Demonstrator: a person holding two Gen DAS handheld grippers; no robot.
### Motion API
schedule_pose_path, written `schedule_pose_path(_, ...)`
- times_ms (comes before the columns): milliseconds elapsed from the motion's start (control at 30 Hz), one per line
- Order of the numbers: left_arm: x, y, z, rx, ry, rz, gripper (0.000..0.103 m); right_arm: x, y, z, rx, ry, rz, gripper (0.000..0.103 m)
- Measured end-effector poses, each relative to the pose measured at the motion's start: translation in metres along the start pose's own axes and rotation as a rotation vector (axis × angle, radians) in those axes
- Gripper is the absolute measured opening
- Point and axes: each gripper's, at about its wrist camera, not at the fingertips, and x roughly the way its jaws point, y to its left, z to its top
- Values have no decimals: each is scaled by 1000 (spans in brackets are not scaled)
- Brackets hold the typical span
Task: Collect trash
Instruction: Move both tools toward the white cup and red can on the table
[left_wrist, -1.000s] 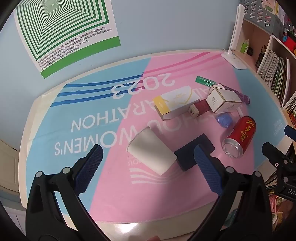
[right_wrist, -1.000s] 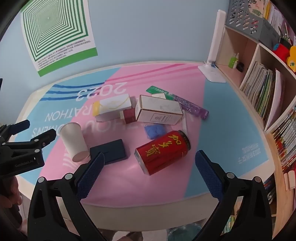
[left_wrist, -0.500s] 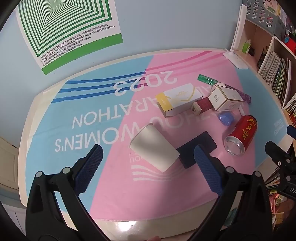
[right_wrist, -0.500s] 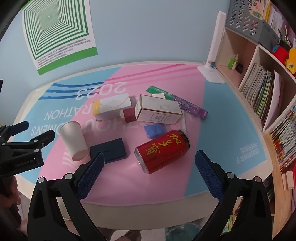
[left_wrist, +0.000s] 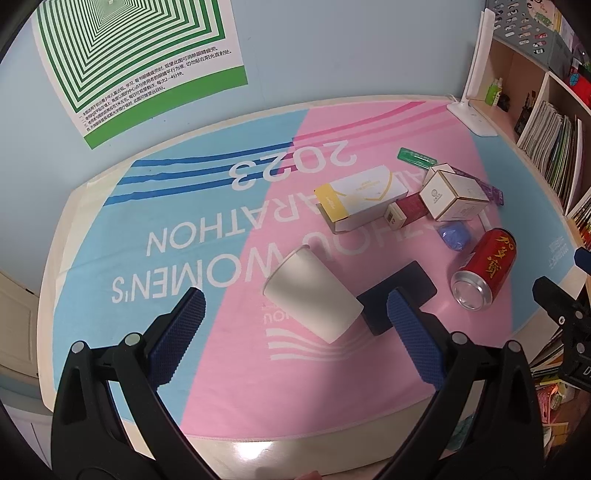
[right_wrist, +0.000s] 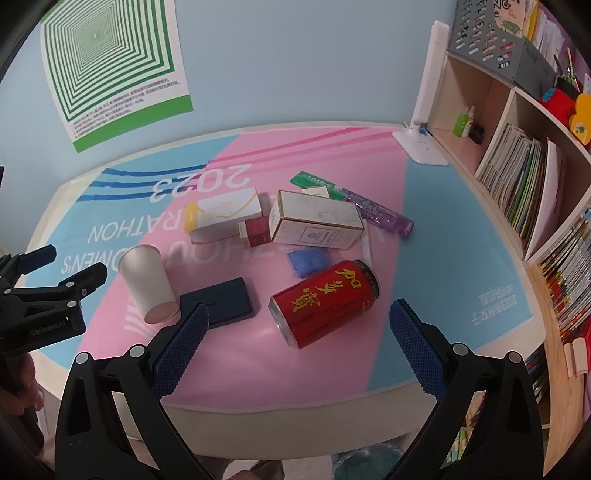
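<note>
A white paper cup (left_wrist: 314, 293) lies on its side on the pink and blue mat, just ahead of my open, empty left gripper (left_wrist: 295, 306); it also shows in the right wrist view (right_wrist: 147, 282). A red drink can (right_wrist: 325, 302) lies on its side ahead of my open, empty right gripper (right_wrist: 295, 317); the left wrist view shows it at the right (left_wrist: 484, 273). A dark blue flat case (right_wrist: 219, 301) lies between cup and can. Behind them lie a yellow-white box (right_wrist: 221, 214), a small red box (right_wrist: 255, 230), a white box (right_wrist: 317, 223), a crumpled blue scrap (right_wrist: 306, 260), a green packet (right_wrist: 314, 181) and a purple wrapper (right_wrist: 380, 214).
A white desk lamp (right_wrist: 424, 122) stands at the back right. A wooden bookshelf (right_wrist: 517, 166) with books lines the right side. A green poster (right_wrist: 110, 70) hangs on the blue wall. The table's front edge (right_wrist: 277, 417) is just below my right gripper.
Both grippers have shifted only slightly; the view in each has drifted a little. Nothing on the mat has moved, and both grippers stay open.
</note>
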Motion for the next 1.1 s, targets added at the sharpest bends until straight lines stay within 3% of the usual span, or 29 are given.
schedule_pose_path(1100,27,4,7,-39,82,10,97,19,-6,7,8,21,-30,97)
